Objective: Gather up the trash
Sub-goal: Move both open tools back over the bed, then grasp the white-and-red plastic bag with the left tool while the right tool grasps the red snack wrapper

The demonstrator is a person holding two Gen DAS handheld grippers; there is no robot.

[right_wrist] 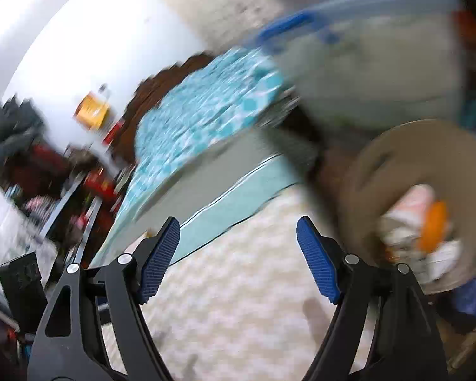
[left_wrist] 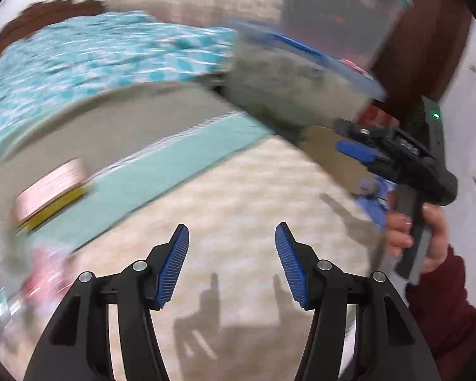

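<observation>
Both views are motion-blurred. My left gripper (left_wrist: pixel 231 263) is open and empty above a cream patterned floor (left_wrist: pixel 238 197). My right gripper (right_wrist: pixel 238 260) is open and empty too; it also shows in the left wrist view (left_wrist: pixel 352 149), held in a hand beside a round tan bin (left_wrist: pixel 333 158). In the right wrist view the tan bin (right_wrist: pixel 380 165) sits just right of my fingers and holds crumpled white and orange trash (right_wrist: pixel 425 228). A blurred pink, white and yellow packet (left_wrist: pixel 52 190) lies at the left on a grey surface.
A bed with a teal and white patterned cover (left_wrist: pixel 89 50) (right_wrist: pixel 206 111) lies ahead, with a teal mat (left_wrist: pixel 181 158) beside it. Stacked clear lidded tubs (left_wrist: pixel 304 73) (right_wrist: pixel 365 63) stand by the bin. Cluttered shelves (right_wrist: pixel 47 184) fill the left side.
</observation>
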